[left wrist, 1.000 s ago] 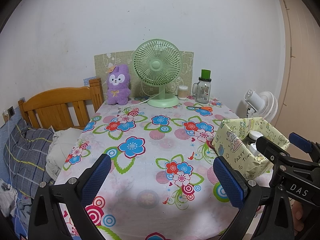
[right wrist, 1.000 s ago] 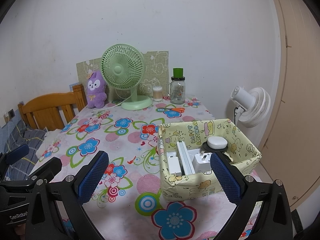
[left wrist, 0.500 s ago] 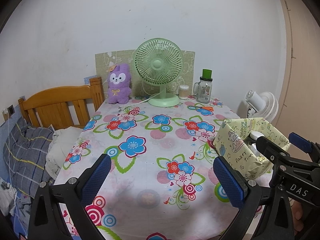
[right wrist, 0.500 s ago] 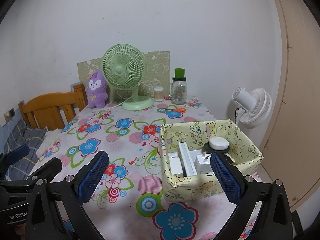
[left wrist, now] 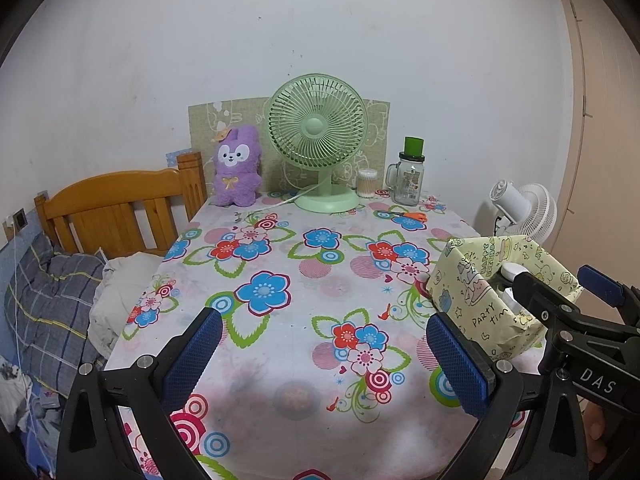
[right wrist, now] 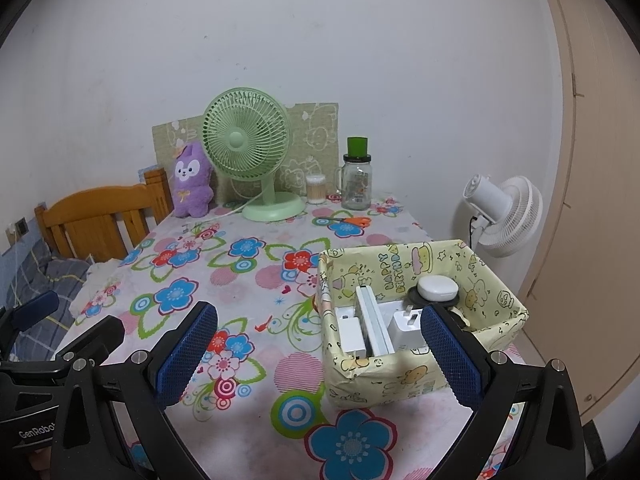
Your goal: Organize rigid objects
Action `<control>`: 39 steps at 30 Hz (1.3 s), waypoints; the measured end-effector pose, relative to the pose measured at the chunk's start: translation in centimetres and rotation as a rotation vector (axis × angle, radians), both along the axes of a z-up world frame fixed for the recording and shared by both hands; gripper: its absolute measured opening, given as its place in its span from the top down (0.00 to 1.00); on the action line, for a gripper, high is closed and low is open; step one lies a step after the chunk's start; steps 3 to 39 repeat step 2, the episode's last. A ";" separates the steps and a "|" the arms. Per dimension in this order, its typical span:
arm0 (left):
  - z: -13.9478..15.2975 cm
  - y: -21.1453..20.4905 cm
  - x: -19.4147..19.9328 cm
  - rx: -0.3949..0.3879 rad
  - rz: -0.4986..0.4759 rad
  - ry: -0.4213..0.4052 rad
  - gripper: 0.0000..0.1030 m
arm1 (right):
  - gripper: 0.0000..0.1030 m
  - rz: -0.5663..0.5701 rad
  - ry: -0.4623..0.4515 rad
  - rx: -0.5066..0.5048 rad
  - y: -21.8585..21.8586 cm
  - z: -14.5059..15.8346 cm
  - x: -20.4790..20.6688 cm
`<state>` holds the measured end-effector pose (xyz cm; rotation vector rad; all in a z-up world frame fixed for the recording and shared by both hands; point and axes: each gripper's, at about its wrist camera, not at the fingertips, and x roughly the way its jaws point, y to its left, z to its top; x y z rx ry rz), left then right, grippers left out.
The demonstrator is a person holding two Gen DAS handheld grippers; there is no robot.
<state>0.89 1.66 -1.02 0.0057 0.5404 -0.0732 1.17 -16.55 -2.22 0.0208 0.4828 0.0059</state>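
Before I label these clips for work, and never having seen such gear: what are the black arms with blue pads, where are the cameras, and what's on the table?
They are two hand-held grippers, one in each of a person's hands, with a fisheye camera on each looking forward along its fingers. The left gripper and the right gripper are both open and hold nothing. Each view also catches the other gripper at its edge. On the flowered tablecloth stands a yellow paper-covered box with white chargers and a white oval case inside. At the back are a green fan, a purple plush toy, a glass jar and orange scissors.
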 end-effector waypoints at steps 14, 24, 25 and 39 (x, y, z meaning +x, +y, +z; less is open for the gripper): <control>-0.1 0.0 0.2 -0.001 -0.001 0.004 0.00 | 0.00 0.001 0.002 0.000 0.0 -0.1 0.1; -0.1 0.0 0.2 -0.001 -0.001 0.004 0.00 | 0.00 0.001 0.002 0.000 0.0 -0.1 0.1; -0.1 0.0 0.2 -0.001 -0.001 0.004 0.00 | 0.00 0.001 0.002 0.000 0.0 -0.1 0.1; -0.1 0.0 0.2 -0.001 -0.001 0.004 0.00 | 0.00 0.001 0.002 0.000 0.0 -0.1 0.1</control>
